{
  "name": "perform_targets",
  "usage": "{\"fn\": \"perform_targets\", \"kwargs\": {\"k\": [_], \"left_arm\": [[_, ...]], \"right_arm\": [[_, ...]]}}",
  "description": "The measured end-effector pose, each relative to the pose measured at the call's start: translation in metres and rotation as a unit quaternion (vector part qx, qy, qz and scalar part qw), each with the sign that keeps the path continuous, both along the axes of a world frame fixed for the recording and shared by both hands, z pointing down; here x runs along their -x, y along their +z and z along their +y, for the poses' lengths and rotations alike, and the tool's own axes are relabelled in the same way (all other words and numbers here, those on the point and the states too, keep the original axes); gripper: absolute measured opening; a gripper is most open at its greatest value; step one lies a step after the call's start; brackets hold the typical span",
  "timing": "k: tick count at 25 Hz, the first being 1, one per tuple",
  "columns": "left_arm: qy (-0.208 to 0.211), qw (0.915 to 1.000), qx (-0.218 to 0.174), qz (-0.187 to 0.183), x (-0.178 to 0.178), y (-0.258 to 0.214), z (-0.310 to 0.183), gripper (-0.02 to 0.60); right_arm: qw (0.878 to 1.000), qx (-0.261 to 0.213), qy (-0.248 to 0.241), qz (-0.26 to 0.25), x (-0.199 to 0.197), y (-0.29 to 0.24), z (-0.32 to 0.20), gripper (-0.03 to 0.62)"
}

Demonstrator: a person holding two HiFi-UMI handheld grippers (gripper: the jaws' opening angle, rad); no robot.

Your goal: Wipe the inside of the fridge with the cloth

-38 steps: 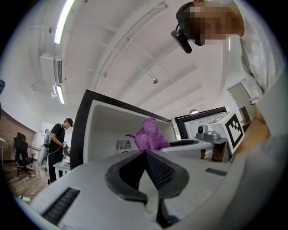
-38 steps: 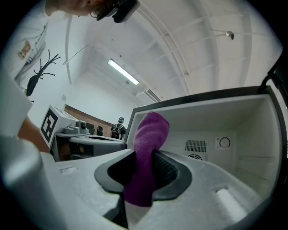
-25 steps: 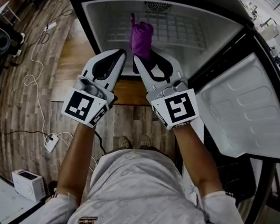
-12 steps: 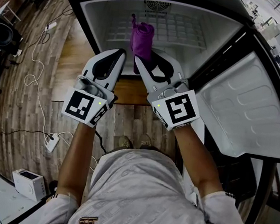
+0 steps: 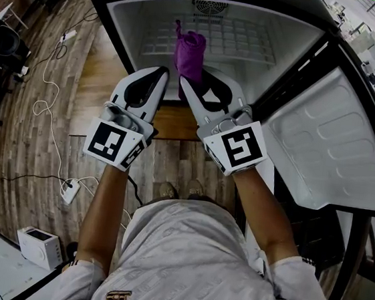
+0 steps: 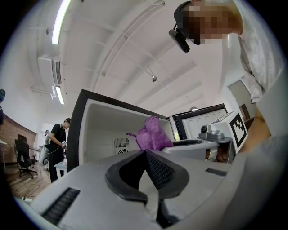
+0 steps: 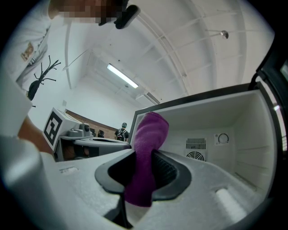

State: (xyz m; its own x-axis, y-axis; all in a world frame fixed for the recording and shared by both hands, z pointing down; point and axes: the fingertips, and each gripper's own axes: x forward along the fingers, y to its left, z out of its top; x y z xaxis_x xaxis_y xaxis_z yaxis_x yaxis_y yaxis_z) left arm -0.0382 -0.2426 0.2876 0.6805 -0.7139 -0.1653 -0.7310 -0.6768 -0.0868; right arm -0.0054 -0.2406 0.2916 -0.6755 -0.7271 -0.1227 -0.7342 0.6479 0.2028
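The open fridge (image 5: 130, 28) has a white interior with a wire shelf (image 5: 240, 41) and a round vent (image 5: 211, 8) at its back. A purple cloth (image 5: 189, 52) sticks up from my right gripper (image 5: 194, 79), which is shut on it just in front of the fridge opening. In the right gripper view the purple cloth (image 7: 146, 152) stands pinched between the dark pads. My left gripper (image 5: 161, 76) is beside it on the left, shut with nothing in it; its pads meet in the left gripper view, where the purple cloth (image 6: 153, 134) shows to the right.
The fridge door (image 5: 329, 145) hangs open at the right. Cables (image 5: 45, 96) and a power strip (image 5: 68, 191) lie on the wood floor at the left. A white box (image 5: 39, 245) stands at the lower left. A person (image 6: 57, 146) stands far off in the room.
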Motion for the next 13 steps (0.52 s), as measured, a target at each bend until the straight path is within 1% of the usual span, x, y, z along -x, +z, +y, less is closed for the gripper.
{"fn": "perform_targets", "kwargs": {"k": [13], "left_arm": [[0.000,1.0000,0.003,0.000,-0.0007,0.0021,0.0020,0.000]], "right_arm": [[1.000,-0.001,0.002,0.000,-0.0032,0.0007,0.0017,0.106]]}}
